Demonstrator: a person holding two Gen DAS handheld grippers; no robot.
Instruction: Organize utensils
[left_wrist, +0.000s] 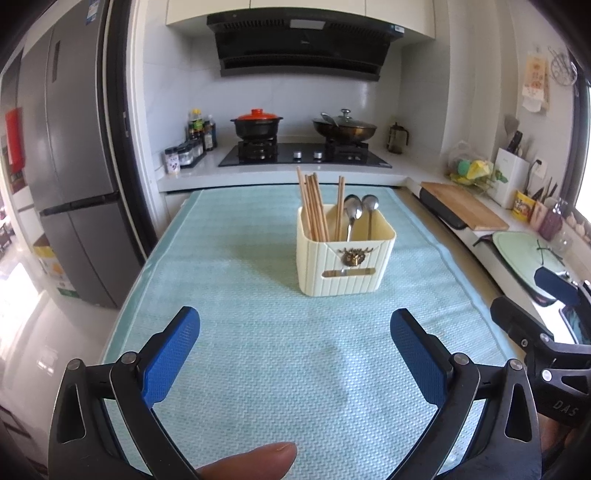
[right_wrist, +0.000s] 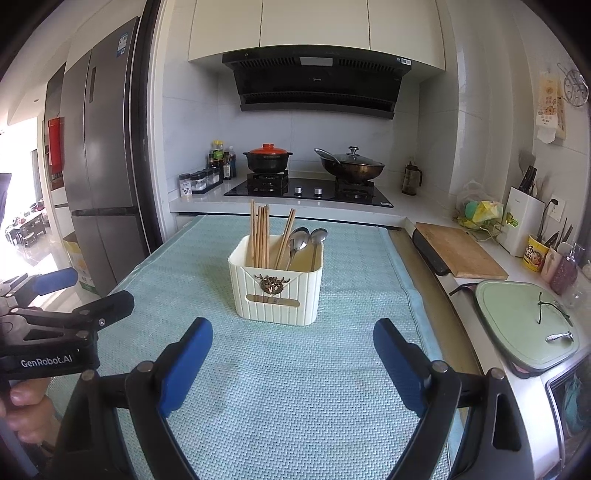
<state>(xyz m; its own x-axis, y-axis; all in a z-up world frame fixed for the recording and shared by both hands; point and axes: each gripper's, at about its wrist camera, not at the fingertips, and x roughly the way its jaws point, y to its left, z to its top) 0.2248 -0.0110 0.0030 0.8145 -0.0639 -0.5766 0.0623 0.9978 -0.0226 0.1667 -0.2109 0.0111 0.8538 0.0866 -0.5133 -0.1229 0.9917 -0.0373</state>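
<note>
A cream ribbed utensil holder (left_wrist: 345, 264) (right_wrist: 277, 291) stands upright on the light green mat (left_wrist: 258, 350) (right_wrist: 295, 387). Several wooden chopsticks (left_wrist: 314, 206) (right_wrist: 260, 236) stand in its left part. Two metal spoons (left_wrist: 360, 210) (right_wrist: 306, 240) stand in its right part. My left gripper (left_wrist: 295, 325) is open and empty, hovering over the mat, short of the holder. My right gripper (right_wrist: 293, 336) is open and empty, also over the mat just short of the holder. Each gripper shows at the edge of the other's view.
A stove with a black pot with a red lid (left_wrist: 257, 123) and a wok (left_wrist: 345, 127) lies behind the mat. A wooden cutting board (right_wrist: 461, 251) and a green lid (right_wrist: 524, 325) lie on the right counter. A fridge (left_wrist: 74, 177) stands left.
</note>
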